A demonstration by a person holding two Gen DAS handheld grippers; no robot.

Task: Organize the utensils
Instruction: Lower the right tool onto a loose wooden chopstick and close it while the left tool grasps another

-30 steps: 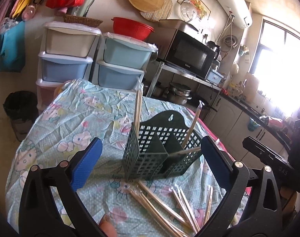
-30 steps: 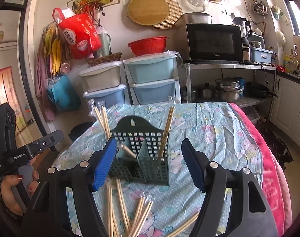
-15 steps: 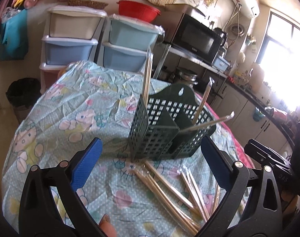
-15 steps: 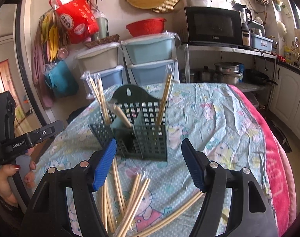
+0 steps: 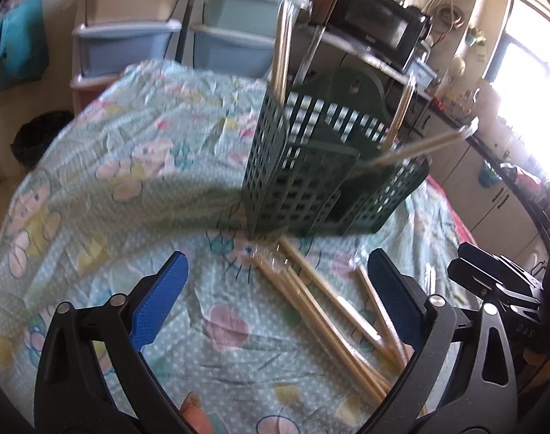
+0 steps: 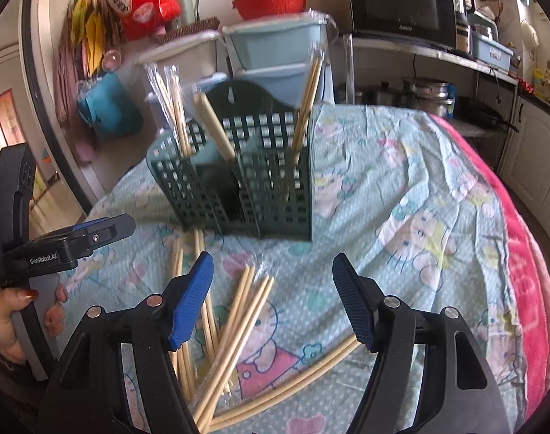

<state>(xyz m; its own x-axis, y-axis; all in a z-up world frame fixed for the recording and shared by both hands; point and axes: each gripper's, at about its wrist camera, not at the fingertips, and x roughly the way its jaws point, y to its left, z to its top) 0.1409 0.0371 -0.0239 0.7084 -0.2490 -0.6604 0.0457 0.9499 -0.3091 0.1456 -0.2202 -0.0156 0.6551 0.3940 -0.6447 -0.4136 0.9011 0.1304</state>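
Okay, left wrist view first: left gripper (image 5: pixel 275 291) has its blue fingers (image 5: pixel 159 300) spread wide, jaws have just been closing a touch, nothing between them but the cloth-covered surface (image 5: pixel 105 166). Dead ahead stands the dark green utensil basket (image 5: pixel 307 181), upright on the surface, w/ a divider splitting it into compartments. One wrapped chopstick pair (image 5: pixel 282 43) stands tall in the near-left corner compartment, another stick (image 5: pixel 423 146) leans out low to the right over the rim. Loose chopsticks (image 5: pixel 322 307) lie fanned on the surface just in front of the basket, running toward the right finger. Picture's a bit blurred. Far right edge, part of the other black gripper body shows.

Now right wrist view: right gripper (image 6: pixel 273 298) has its fingers (image 6: pixel 191 300) moderately apart, empty, hanging over the loose chopsticks (image 6: pixel 238 325) on the surface (image 6: pixel 419 199). Those sticks lie in a scattered pile under and beside the left finger, one long stick (image 6: pixel 311 369) angling off toward the right finger. Basket (image 6: pixel 246 181) sits just beyond the pile, w/ wrapped pairs standing in the left, middle & right compartments. At the left edge a hand (image 6: pixel 11 322) grips the left gripper's handle. Stacked plastic drawers (image 6: pixel 275 47) and a microwave (image 6: pixel 401 3) sit behind.
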